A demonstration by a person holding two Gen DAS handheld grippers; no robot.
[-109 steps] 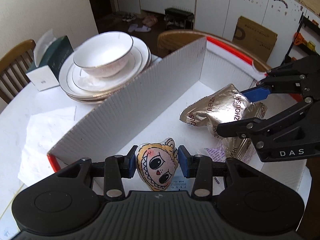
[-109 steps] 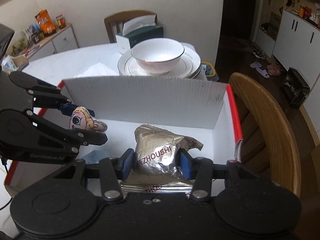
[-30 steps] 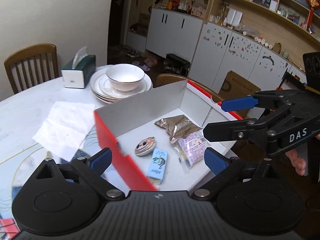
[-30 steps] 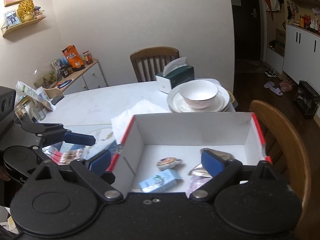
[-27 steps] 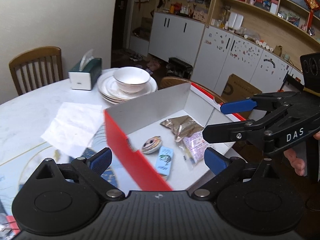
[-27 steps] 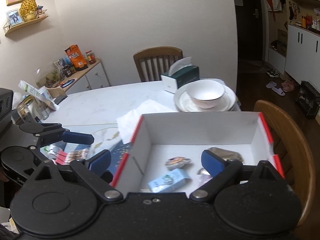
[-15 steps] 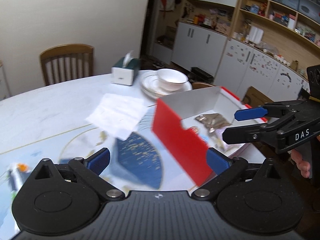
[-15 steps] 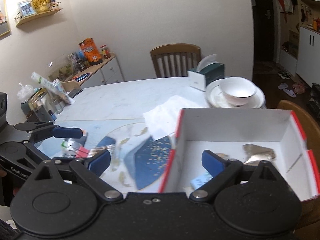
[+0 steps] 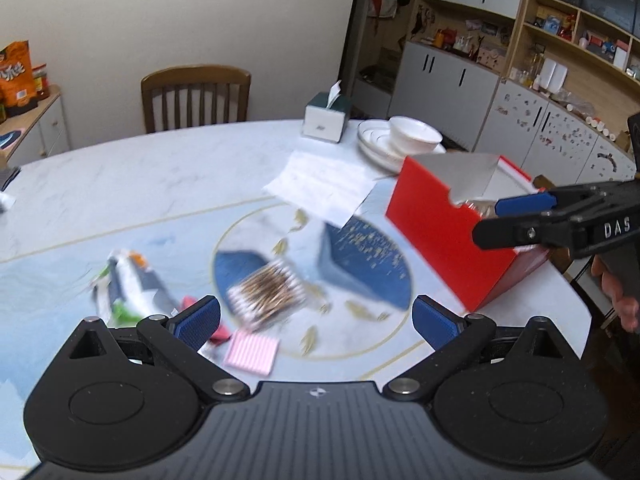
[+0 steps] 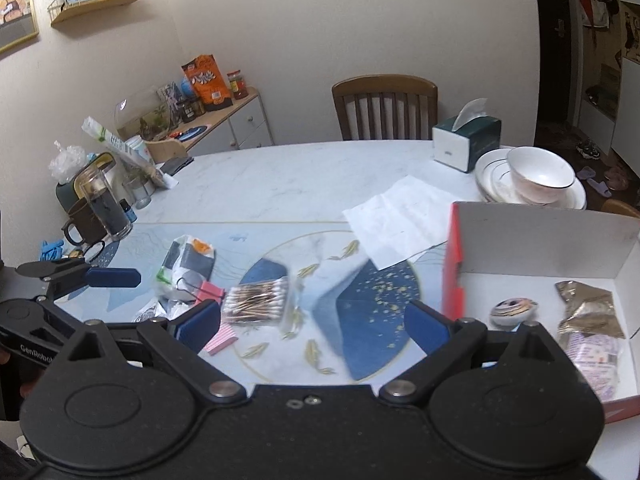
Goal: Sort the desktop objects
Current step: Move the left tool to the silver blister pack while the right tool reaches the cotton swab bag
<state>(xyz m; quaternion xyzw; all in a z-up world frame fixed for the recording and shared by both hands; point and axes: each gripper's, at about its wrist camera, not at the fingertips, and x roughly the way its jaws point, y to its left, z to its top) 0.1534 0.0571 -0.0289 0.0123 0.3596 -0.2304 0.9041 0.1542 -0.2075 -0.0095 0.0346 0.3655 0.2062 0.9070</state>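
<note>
Lying on the table (image 10: 256,184) near its middle, the cotton swab pack (image 10: 256,299) waits at about 11 o'clock from the right gripper (image 10: 312,322), with a pink card (image 10: 219,340) touching its lower edge. Both the right gripper and the left gripper (image 9: 316,318) are spread wide and hold nothing. At 3 o'clock stands the red box (image 10: 454,264), already holding snacks. I think the best approach is to come down straight over the pack and close across its short sides, leaving the card behind.
</note>
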